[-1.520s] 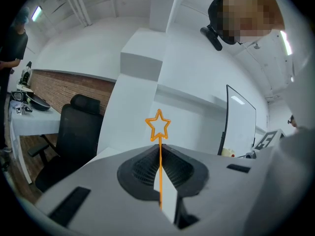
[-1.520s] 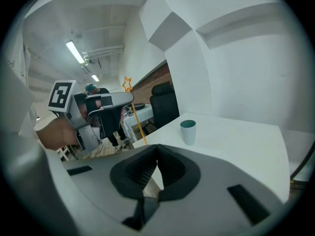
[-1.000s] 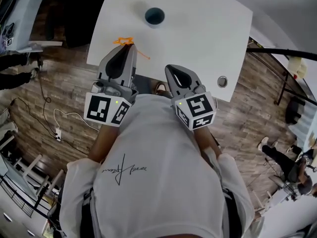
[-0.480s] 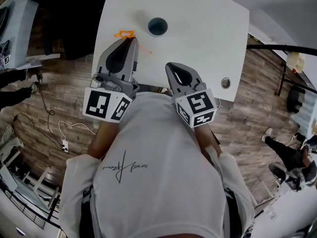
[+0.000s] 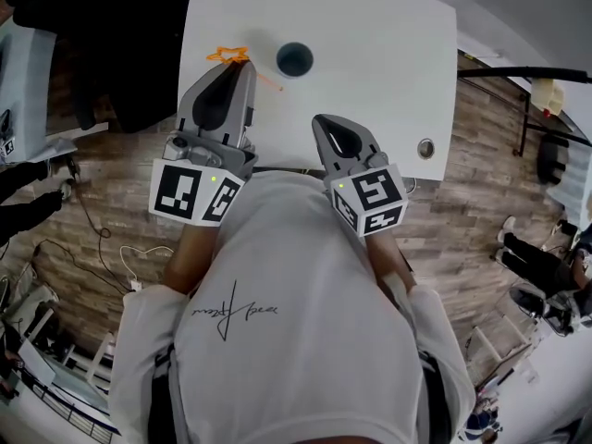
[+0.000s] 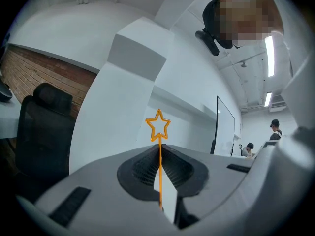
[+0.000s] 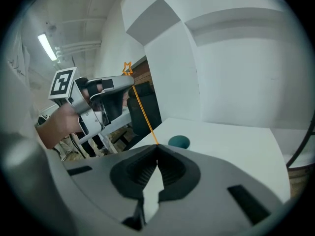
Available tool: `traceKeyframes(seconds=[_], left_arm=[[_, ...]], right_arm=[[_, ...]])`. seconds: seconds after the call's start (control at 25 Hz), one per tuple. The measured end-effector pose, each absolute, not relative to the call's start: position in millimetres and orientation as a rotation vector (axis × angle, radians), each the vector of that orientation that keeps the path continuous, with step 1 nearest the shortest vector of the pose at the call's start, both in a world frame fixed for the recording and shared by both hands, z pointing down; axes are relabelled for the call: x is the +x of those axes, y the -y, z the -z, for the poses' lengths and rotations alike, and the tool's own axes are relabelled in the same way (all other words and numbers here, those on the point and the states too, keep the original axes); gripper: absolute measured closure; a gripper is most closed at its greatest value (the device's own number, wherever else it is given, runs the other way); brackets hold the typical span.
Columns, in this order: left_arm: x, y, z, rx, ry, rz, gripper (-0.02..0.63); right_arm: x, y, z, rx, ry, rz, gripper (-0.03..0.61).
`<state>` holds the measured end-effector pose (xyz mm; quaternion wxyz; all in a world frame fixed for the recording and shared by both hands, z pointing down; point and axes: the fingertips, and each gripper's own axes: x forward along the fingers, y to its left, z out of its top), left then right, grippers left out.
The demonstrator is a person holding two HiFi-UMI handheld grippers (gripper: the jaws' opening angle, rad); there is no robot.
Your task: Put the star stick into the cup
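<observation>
Since the left gripper (image 5: 244, 65) has its jaws pressed shut on the stem of the thin orange wire stick with an outlined star head (image 5: 228, 55), I read the pickup as done and the carry to the cup as the step in hand. Stick is in the air over the near left part of the white table (image 5: 388, 54), upper left of the head view, with the small dark teal round cup (image 5: 294, 59) just right of it. Long axis runs diagonally there: star to the upper left past the jaw tips, bare tail to the lower right, ending near the cup but not over its mouth. In the left gripper view the stem stands straight up the frame, star on top. Right gripper (image 5: 320, 121) sits lower centre, jaws together with nothing between them. The tail only lines up behind its tips in its own view. Next move, as I judge it: swing the tail over the cup mouth, tip the stick upright tail-down, lower it in, then open.
</observation>
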<state>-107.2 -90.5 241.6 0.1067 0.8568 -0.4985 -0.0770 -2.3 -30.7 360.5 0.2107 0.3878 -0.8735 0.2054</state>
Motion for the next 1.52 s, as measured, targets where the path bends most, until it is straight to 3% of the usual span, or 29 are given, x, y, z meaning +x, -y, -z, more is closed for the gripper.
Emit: traceKeyframes(seconds=[1.52], left_arm=[[-93.0, 161.0, -270.5, 2.493, 1.426, 0.166, 0.595]], right_arm=[[-1.8, 63.5, -393.4, 1.041, 2.365, -0.717, 0.572]])
